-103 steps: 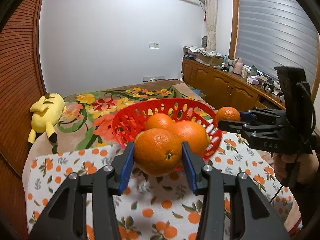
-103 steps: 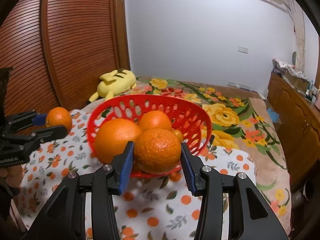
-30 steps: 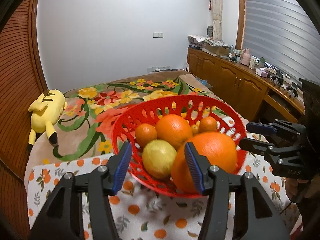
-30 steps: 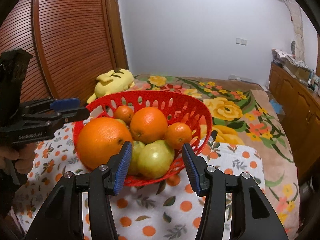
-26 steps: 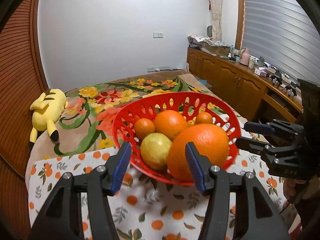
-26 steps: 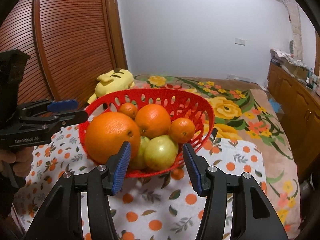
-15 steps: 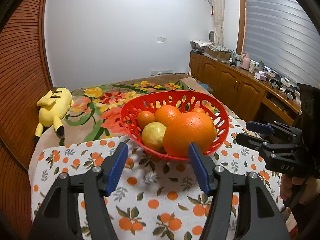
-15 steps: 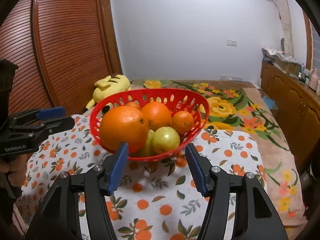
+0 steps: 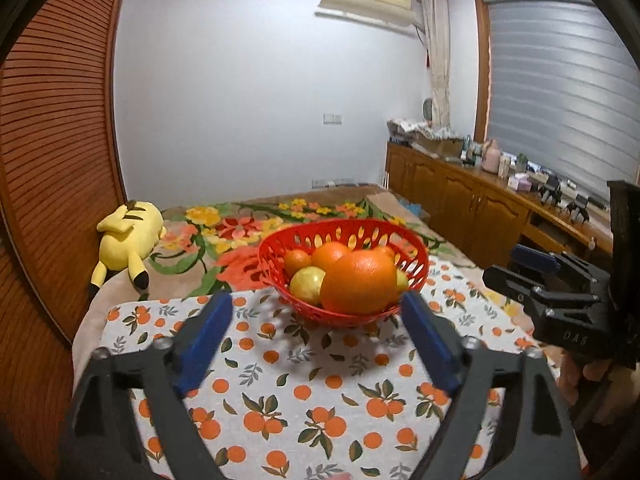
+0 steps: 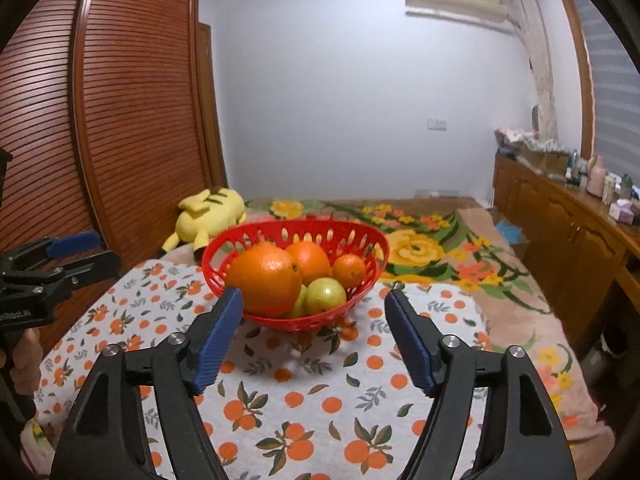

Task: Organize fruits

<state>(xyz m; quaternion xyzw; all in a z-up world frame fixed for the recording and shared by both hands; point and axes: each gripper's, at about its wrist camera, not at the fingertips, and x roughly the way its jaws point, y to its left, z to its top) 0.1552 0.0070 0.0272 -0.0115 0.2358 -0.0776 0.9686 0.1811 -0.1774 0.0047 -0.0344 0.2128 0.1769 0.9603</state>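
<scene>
A red slotted basket [image 9: 340, 227] [image 10: 296, 225] stands on the orange-print cloth [image 9: 280, 392]. It holds a large orange [image 9: 358, 282] [image 10: 264, 278], a medium orange [image 10: 308, 256], a small orange [image 10: 349, 270] and yellow-green fruits [image 9: 307, 284] [image 10: 325, 294]. My left gripper [image 9: 315, 299] is back from the basket, its jaws opening with nothing between them. My right gripper [image 10: 315, 296] is likewise short of the basket, its jaws opening and empty. Each gripper also shows from the side in the other's view: the right gripper [image 9: 504, 264] and the left gripper [image 10: 106, 250].
A yellow plush toy [image 9: 128, 236] [image 10: 212, 208] lies on the floral blanket [image 10: 432, 248] behind the cloth. A slatted wooden wardrobe [image 10: 132, 120] runs along the left. A wooden cabinet [image 9: 472, 204] with small items lines the right wall.
Both grippers carried oranges before; those now lie in the basket. Over the last second both have drawn back and up from the basket, and their jaws have spread wider.
</scene>
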